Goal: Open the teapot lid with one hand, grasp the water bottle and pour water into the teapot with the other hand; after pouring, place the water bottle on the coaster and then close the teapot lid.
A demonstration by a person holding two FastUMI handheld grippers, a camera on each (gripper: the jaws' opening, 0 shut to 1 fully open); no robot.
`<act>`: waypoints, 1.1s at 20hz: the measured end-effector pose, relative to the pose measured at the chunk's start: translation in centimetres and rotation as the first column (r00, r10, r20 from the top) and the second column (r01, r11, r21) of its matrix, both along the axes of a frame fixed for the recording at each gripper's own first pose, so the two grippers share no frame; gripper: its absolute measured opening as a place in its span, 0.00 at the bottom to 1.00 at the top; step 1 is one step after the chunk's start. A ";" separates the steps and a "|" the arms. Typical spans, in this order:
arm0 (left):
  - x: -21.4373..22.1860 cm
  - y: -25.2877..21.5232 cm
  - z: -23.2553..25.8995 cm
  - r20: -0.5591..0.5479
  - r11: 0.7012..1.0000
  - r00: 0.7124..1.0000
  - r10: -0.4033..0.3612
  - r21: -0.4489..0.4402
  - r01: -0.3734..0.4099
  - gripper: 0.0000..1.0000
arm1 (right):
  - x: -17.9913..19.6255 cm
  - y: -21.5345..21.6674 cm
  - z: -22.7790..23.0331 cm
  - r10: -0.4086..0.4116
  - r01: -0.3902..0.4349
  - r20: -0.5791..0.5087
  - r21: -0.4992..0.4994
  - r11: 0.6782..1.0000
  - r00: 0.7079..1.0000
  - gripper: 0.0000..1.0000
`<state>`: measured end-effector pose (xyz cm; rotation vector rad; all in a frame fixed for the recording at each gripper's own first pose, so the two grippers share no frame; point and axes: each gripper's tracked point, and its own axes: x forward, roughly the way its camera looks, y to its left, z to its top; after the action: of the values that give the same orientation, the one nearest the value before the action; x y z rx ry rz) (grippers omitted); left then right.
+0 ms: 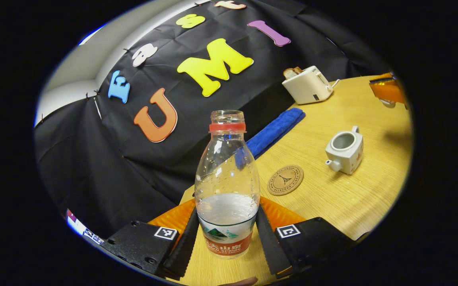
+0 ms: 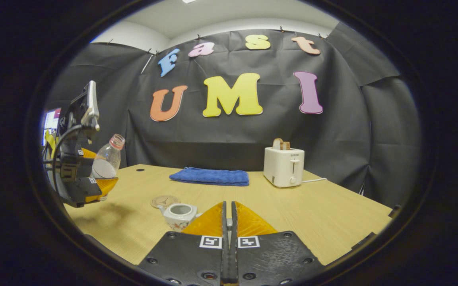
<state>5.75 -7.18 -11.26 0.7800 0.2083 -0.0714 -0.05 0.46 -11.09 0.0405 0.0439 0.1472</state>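
Item one: my left gripper (image 1: 227, 234) was clamped on the water bottle (image 1: 227, 186), both fingers pressed against its lower body, cap off, water filling roughly the bottom part; in the right gripper view the bottle (image 2: 107, 161) hung tilted above the left end of the table (image 2: 332, 214). Item two: my right gripper (image 2: 228, 222) was closed, fingers together; whether anything was pinched between them I could not tell. Item three: the teapot (image 1: 345, 150), lid off, stood on the table just beside the coaster (image 1: 285, 180), apart from it. Item four: a blue towel (image 2: 210, 176) and a toaster (image 2: 284, 166) sat near the back wall.
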 end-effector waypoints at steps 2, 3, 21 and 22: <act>0.2 0.1 0.0 0.005 0.990 1.000 0.001 0.142 -0.002 0.76 | 0.1 -0.5 -0.1 -0.003 0.003 -0.002 0.008 1.000 1.000 0.00; 0.4 0.1 0.1 0.015 0.976 1.000 0.002 0.219 -0.005 0.76 | 0.2 -0.7 -0.1 -0.004 0.004 -0.004 0.011 1.000 1.000 0.00; -1.0 -4.8 -1.9 -0.147 0.701 0.984 -0.097 0.692 0.172 0.75 | 0.3 -4.3 -0.4 -0.043 0.044 -0.019 0.052 0.998 0.999 0.00; -1.0 -5.0 -1.8 -0.152 0.677 0.984 -0.098 0.714 0.178 0.75 | 0.2 -4.4 -0.1 -0.044 0.045 -0.015 0.051 0.998 0.999 0.00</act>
<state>4.74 -12.23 -13.09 1.6042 0.2787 -0.1799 0.14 -3.90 -11.21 0.0935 0.0530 0.1033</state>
